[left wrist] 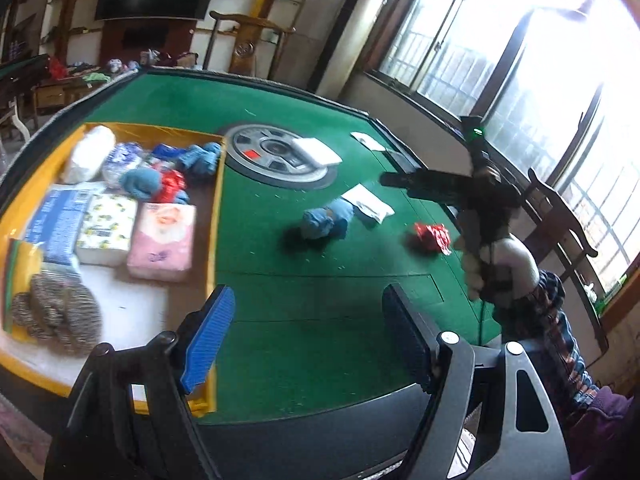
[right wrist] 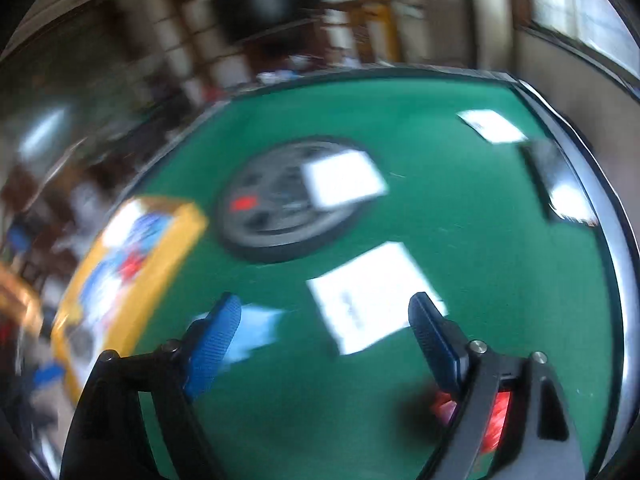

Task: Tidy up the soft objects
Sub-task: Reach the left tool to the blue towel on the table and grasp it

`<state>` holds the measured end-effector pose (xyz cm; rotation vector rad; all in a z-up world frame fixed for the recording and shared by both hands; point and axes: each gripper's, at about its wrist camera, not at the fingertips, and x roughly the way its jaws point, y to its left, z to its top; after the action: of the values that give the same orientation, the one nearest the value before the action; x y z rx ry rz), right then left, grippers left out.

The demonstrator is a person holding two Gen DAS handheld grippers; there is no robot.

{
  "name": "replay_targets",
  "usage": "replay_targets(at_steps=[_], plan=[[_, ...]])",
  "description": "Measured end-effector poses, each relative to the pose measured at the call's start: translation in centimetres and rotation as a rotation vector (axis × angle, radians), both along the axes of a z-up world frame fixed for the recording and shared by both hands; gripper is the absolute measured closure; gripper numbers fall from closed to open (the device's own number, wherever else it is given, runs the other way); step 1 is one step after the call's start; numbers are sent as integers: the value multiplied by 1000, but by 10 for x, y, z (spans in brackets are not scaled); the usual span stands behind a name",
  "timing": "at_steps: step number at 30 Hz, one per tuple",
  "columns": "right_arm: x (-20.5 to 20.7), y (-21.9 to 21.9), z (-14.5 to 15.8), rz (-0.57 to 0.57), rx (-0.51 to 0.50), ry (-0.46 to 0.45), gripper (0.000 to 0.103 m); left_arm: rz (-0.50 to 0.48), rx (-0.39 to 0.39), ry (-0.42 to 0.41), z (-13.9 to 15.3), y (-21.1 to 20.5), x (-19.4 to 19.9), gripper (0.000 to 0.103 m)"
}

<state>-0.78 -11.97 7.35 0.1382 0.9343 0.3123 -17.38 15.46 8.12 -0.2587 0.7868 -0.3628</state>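
Yellow-walled tray (left wrist: pixel 218 208) at left already holds most soft stuff. Crumpled blue cloth (left wrist: pixel 326 218) + red crinkly wrapper (left wrist: pixel 432 236) mid-frame on green felt table (left wrist: pixel 304 320) still left. Left gripper (left wrist: pixel 308 344) & right gripper (right wrist: pixel 324 344) both apart, empty.

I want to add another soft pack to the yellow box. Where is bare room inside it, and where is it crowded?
Inside the yellow box, the white floor is bare between the pink pack, the steel scourers and the near wall. The far half is crowded with packs and bundles.

Matt green felt table (left wrist: pixel 280 280), shiny metal wire scourers (left wrist: pixel 56 312), glossy red foil wrapper (left wrist: pixel 432 236), ribbed blue plastic pads (left wrist: pixel 208 340).
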Motion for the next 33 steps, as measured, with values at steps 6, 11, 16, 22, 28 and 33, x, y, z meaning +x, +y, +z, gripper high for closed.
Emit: replay_targets(at_steps=[6, 11, 16, 22, 28, 33], plan=[[48, -17, -41, -183, 27, 134, 19, -44, 91, -1, 4, -29, -1, 27], [52, 13, -43, -83, -102, 88, 15, -67, 235, 24, 2, -56, 31, 27], [22, 49, -42, 60, -269, 65, 35, -133, 395, 49, -19, -96, 83, 27], [15, 30, -35, 47, -154, 62, 55, -217, 579, 35, -52, -133, 127, 27], [21, 15, -39, 11, -87, 88, 77, -261, 559, 22, -63, -151, 145, 27], [28, -1, -38, -24, 44, 82, 43, -272, 463, 60, -56, -143, 143, 72]])
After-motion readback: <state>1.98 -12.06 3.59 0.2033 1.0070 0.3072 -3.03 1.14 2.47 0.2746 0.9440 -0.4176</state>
